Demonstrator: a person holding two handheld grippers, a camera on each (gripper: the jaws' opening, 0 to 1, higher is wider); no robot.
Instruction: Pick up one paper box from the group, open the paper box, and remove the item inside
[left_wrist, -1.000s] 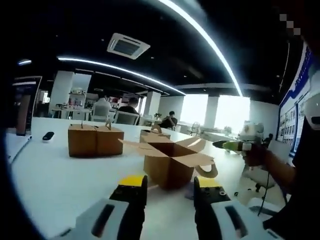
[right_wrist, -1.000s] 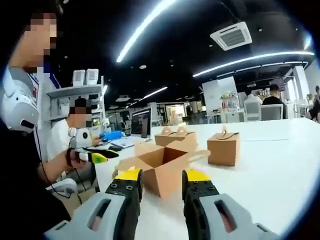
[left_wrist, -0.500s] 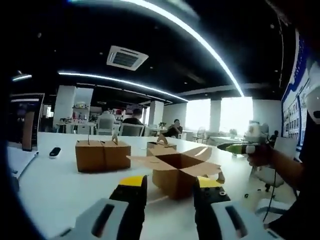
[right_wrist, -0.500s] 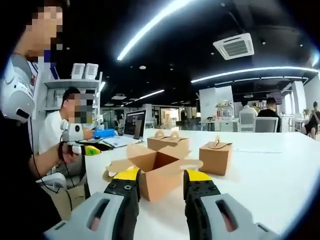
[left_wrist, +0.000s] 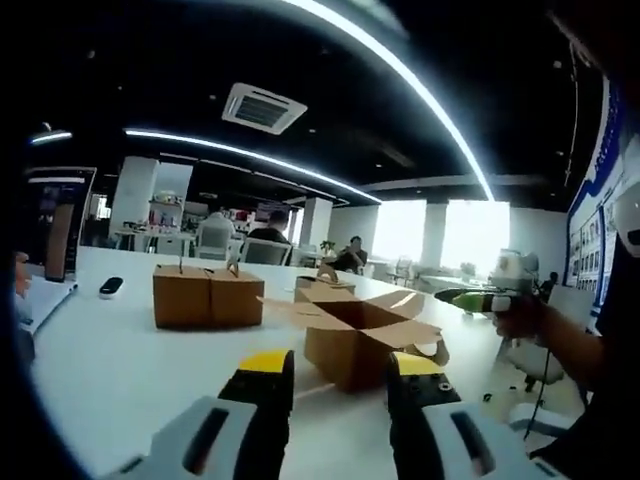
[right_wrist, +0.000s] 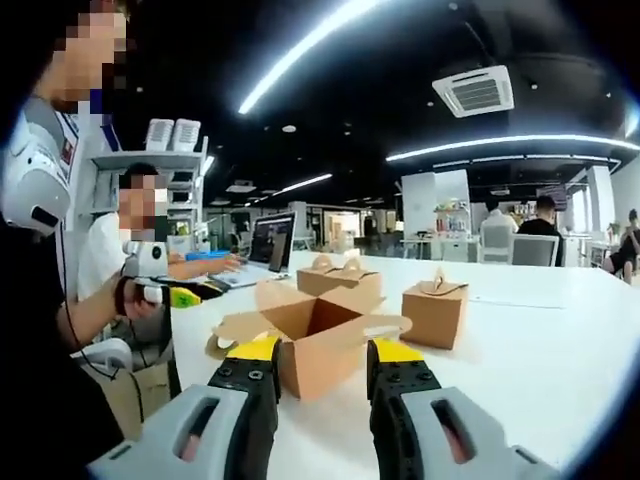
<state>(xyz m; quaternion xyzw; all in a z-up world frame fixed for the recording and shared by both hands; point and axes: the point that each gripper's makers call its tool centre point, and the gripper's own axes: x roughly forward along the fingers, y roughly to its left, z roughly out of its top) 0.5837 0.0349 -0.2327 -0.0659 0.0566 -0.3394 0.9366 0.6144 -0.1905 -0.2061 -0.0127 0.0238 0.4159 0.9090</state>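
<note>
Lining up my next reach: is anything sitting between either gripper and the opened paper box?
Nothing visible. In the left gripper view the left gripper points at the open box across bare white table. In the right gripper view the right gripper faces the same box directly. The closed boxes stand behind it.

Across the second we saw little change on the white table (left_wrist: 120, 370). In the right gripper view, the person's hand (right_wrist: 135, 297) holding the green and yellow item (right_wrist: 183, 296) drew closer to the body, and the seated person's hand (right_wrist: 213, 264) reached onto the laptop (right_wrist: 268, 250). Our views shifted with the hands.
</note>
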